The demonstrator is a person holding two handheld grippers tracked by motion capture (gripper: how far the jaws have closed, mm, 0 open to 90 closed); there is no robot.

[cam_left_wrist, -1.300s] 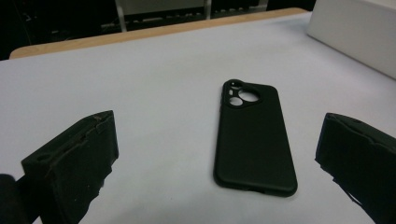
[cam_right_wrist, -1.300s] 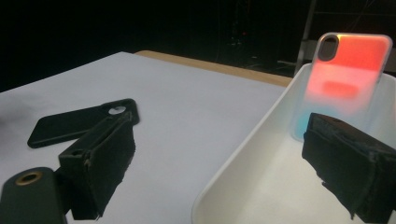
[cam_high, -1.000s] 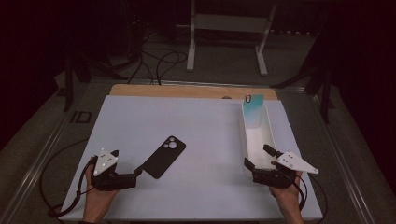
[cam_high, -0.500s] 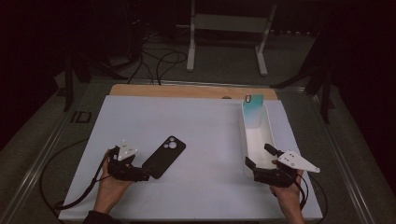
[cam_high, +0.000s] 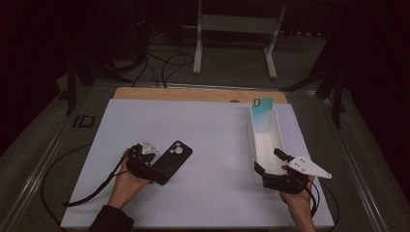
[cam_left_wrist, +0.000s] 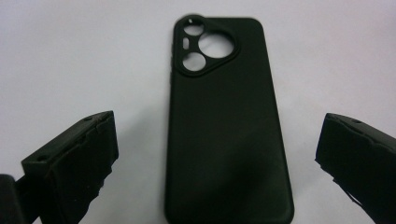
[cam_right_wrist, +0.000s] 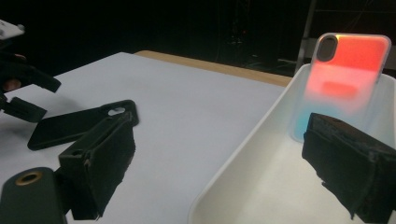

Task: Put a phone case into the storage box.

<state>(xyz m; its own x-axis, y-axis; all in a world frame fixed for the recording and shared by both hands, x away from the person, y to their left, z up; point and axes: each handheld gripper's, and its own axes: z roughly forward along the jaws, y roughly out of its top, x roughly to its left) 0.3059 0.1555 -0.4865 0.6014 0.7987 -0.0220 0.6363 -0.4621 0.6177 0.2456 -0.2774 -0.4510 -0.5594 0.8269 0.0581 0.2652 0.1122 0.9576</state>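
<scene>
Black, matte, soft-looking rubbery phone case (cam_left_wrist: 229, 130) lies flat on the white table sheet (cam_high: 217, 130), at 12 o'clock of the left gripper (cam_left_wrist: 219, 154), whose jaws are spread astride it. Judged light, flexible; grip its long edges. Right gripper (cam_right_wrist: 233, 163) spread, holding nothing.

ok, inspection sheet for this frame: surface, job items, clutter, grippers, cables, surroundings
Surface: white sheet over a wooden table.
Job's things: black phone case flat, back up, camera cutout away from the person; white tray at right with a coloured phone case leaning on its far wall.
Clutter: nothing seen.
Grippers: left gripper open, jaws either side of the black case, not touching; right gripper open at the tray's near end.
Cables: black cable trails from the left gripper; more on the floor.
Surroundings: dark; white stand behind.
</scene>
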